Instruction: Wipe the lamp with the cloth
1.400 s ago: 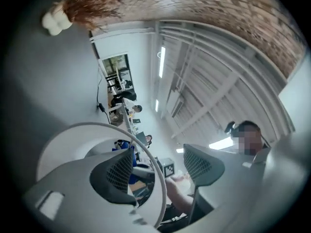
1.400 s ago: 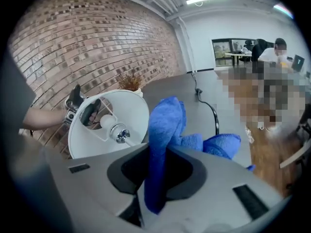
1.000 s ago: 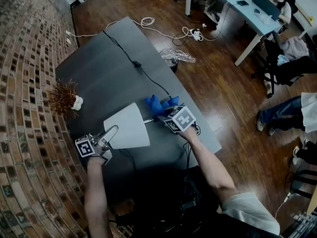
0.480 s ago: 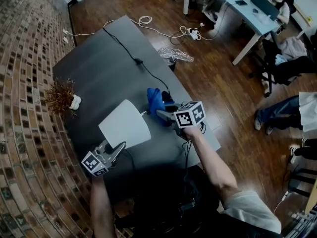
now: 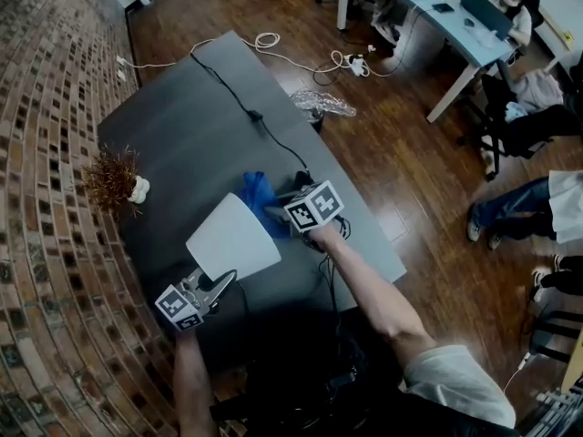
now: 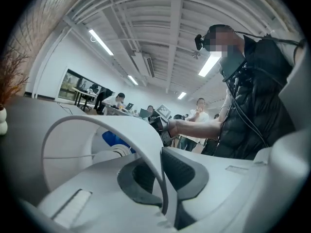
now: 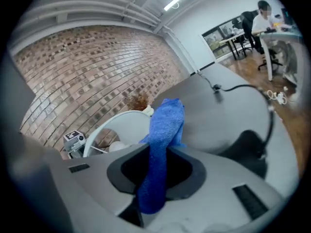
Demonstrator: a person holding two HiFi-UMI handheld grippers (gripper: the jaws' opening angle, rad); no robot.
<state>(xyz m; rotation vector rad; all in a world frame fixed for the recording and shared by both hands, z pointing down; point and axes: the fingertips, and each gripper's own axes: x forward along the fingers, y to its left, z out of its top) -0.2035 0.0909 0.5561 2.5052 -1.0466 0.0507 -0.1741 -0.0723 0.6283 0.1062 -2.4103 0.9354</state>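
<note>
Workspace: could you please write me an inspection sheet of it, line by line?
Surface: dark grey table.
Job's things: white lamp shade, tipped; blue cloth at its far edge.
Clutter: dried plant by the brick wall.
Grippers: left gripper shut on the lamp shade's rim; right gripper shut on the cloth.
Cables: black cable across the table; white cable on the floor.
Surroundings: wooden floor, desk with a seated person.

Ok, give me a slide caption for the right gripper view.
Right hand-held gripper pinching the blue cloth, with the white lampshade just beyond it.
</note>
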